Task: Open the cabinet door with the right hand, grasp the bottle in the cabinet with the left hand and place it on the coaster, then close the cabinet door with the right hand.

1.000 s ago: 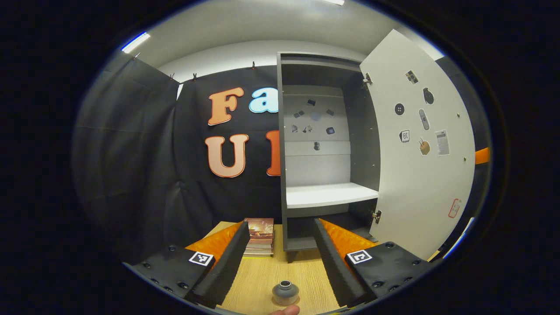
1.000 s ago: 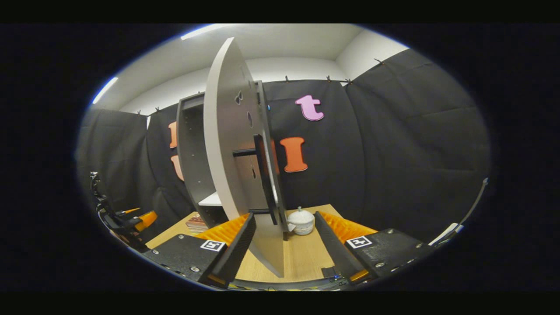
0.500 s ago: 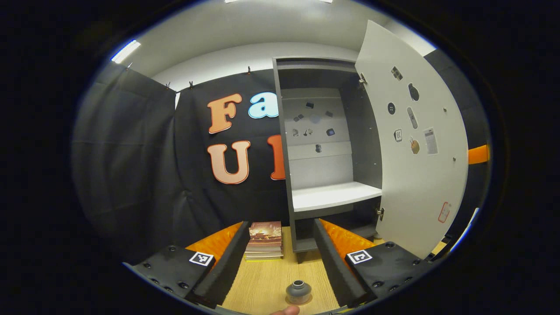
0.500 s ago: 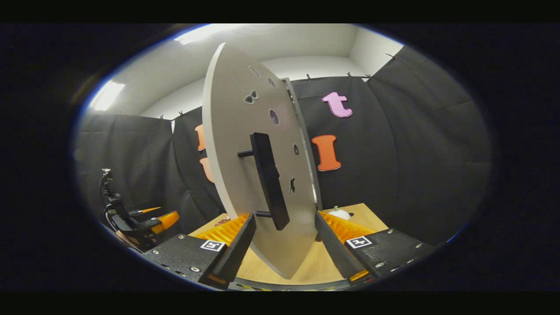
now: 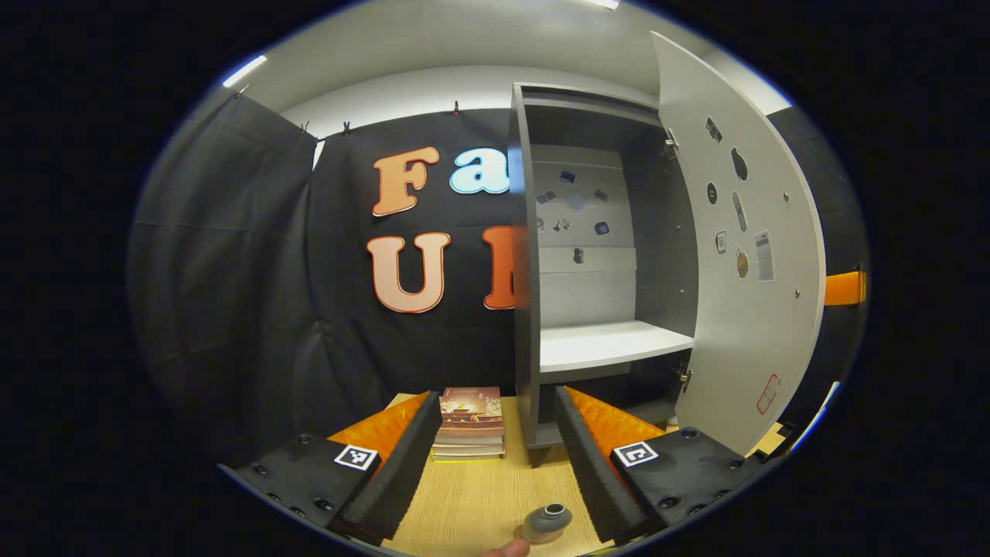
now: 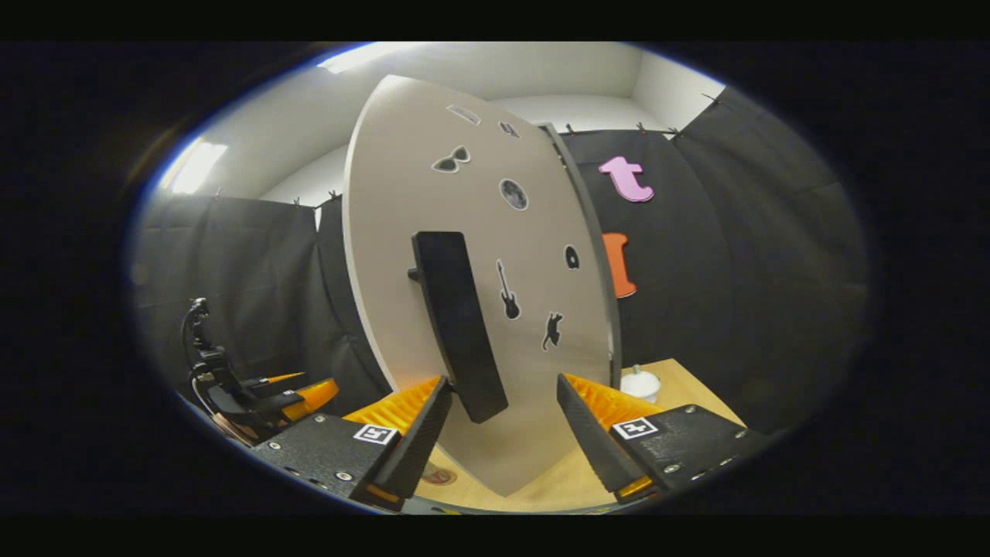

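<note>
Bottle (image 5: 547, 521): small, grey, dark open mouth, standing upright on the wooden table (image 5: 479, 495) at 6 o'clock in the left gripper view, between and below the fingers of the left gripper (image 5: 493, 441). Whether a coaster lies under it cannot be told. Left gripper's fingers spread wide, gripping nothing; judged: bottle already released, hand drawn clear so the door can swing.

Cabinet (image 5: 588, 263) at 1 o'clock in that view, white shelf (image 5: 611, 344) bare. Cabinet door (image 5: 746, 278) at 3 o'clock, open, stickers on its inner face.

Right gripper view: door's outer face (image 6: 479, 309) at centre, black bar handle (image 6: 456, 325) at 12 o'clock from the right gripper (image 6: 499, 433). Fingers wide apart, handle's lower end between them, no pinch visible. Judged: positioned to push the door shut, the last step.

Surroundings: stack of books (image 5: 469, 422) beside the cabinet base, white lidded pot (image 6: 640, 383) at 3 o'clock behind the door edge, a round disc (image 6: 439, 474) partly visible on the table at 7 o'clock. Black cloth walls, white ceiling.
</note>
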The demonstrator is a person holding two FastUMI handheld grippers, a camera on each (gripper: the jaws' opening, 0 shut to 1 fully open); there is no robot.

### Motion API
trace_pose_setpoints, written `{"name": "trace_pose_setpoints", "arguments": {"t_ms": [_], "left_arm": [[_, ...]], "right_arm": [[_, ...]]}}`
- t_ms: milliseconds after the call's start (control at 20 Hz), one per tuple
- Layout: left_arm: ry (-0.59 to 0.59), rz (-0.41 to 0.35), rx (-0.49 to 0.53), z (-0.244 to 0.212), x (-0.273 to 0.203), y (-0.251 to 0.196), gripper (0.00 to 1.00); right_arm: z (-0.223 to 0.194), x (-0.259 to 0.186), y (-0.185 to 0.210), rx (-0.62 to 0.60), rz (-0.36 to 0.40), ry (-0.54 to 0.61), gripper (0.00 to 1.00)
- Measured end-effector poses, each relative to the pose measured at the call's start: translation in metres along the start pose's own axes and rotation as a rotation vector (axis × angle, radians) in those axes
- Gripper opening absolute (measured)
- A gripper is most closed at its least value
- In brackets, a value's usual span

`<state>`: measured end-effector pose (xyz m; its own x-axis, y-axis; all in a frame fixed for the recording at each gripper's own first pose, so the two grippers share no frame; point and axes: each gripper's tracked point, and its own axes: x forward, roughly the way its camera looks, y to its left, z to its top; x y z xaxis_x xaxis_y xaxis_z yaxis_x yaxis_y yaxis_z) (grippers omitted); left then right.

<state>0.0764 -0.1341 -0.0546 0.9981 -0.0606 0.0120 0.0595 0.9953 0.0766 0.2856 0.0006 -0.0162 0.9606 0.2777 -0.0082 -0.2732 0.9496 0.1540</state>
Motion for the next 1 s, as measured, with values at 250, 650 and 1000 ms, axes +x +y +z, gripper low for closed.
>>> {"name": "trace_pose_setpoints", "arguments": {"t_ms": [250, 650, 1000], "left_arm": [[-0.008, -0.011, -0.008, 0.000, 0.032, 0.032, 0.95], [0.016, -0.015, -0.063, -0.013, 0.073, 0.076, 0.95], [0.028, -0.070, -0.069, -0.022, 0.101, 0.086, 0.95]], "right_arm": [[0.001, 0.049, 0.048, -0.096, 0.008, -0.014, 0.94], [-0.010, 0.155, 0.090, -0.085, 0.017, -0.041, 0.99], [-0.002, 0.227, 0.121, -0.097, -0.043, -0.071, 0.96]]}}
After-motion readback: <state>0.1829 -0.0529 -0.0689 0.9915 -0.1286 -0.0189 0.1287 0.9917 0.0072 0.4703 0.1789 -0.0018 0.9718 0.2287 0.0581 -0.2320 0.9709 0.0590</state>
